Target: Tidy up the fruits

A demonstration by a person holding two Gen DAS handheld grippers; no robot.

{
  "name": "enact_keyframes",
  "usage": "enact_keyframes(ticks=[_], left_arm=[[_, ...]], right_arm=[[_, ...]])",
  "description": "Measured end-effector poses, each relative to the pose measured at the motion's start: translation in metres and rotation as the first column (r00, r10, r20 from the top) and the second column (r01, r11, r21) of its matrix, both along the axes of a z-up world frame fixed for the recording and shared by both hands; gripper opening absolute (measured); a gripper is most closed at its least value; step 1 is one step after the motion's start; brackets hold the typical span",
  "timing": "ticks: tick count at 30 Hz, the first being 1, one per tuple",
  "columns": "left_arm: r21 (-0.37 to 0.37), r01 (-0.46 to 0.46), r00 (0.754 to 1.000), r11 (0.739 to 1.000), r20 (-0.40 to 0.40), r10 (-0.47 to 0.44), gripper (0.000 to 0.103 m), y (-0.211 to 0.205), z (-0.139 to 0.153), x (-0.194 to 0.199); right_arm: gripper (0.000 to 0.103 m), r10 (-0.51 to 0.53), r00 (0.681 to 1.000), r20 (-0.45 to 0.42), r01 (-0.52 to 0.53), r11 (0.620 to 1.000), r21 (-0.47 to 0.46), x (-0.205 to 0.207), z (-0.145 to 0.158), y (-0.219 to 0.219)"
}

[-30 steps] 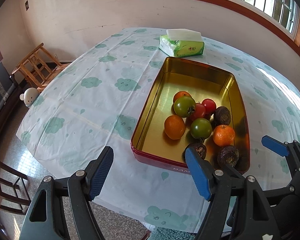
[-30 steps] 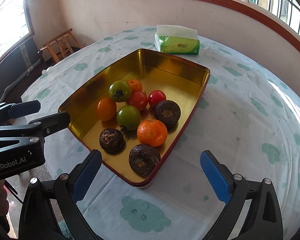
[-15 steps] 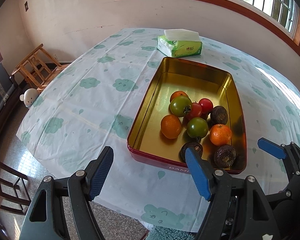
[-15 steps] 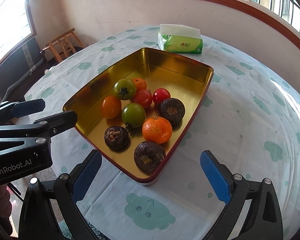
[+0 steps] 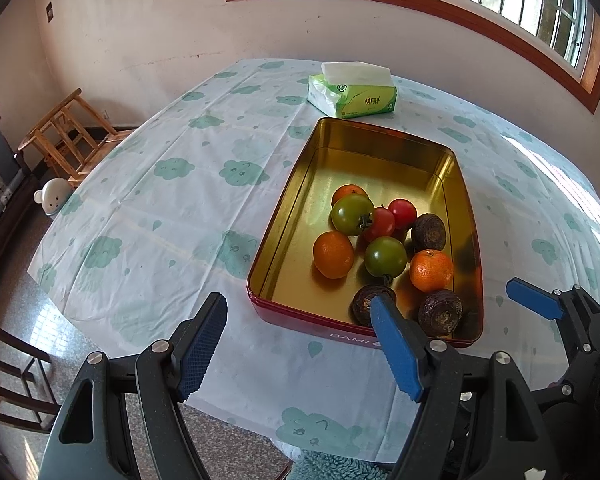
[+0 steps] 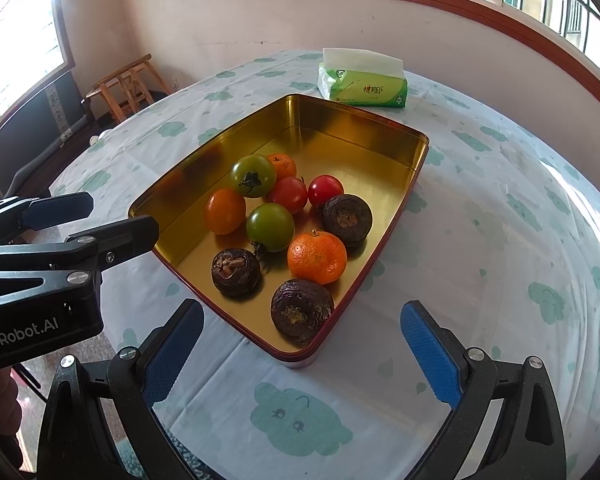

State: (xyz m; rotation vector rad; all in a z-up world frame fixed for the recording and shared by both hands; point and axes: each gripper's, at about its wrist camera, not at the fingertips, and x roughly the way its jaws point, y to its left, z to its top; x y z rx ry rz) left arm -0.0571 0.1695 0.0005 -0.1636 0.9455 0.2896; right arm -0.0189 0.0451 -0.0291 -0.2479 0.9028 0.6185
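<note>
Since the earlier frames the tin tray [image 5: 276, 236] sits a little higher and further from the fingers in both views, though none of the fruit has shifted inside it.

Left wrist view: the left tool [image 5: 296, 336] hangs over the near edge of the desk [image 5: 160, 208], its blue-padded jaws standing well apart with nothing between them. The right finger's tip covers part of a dark brown fruit [image 5: 366, 300] at the tray's near wall. The tray lies at about one o'clock from the tool, gold inside, red outside. In its near half lie two green tomatoes [image 5: 352, 214], two red tomatoes [image 5: 403, 212], three orange fruits [image 5: 431, 270] and three dark wrinkled fruits in all, clustered and mostly touching. A green tissue pack [image 5: 352, 94] stands just beyond the tray's far end, at twelve o'clock. The right tool [image 5: 534, 304] shows at three o'clock, only one blue pad visible. A wooden chair [image 5: 66, 136] stands off the desk at ten o'clock.

Right wrist view: the right tool [image 6: 300, 344] is held over the near desk edge [image 6: 500, 240], jaws spread wide and empty, the tray's near corner [image 6: 296, 360] between them but untouched. The fruit heap sits at twelve o'clock; the nearest dark fruit [image 6: 302, 310] lies by the near corner, an orange [image 6: 317, 257] just behind it. The left tool [image 6: 96, 216] reaches in at nine o'clock, its fingertip by the tray's left corner. The tissue pack [image 6: 364, 88] lies beyond the tray.
</note>
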Motion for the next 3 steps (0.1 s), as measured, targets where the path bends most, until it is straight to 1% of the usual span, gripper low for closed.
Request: enact_keyframes(ticks=[3], left_arm=[[-0.011, 0.003, 1.0, 1.0, 0.001, -0.003, 0.072, 0.0001, 0.0006, 0.0003]], right_arm=[[0.099, -0.002, 1.0, 0.001, 0.002, 1.0, -0.004, -0.0003, 0.0008, -0.0001]])
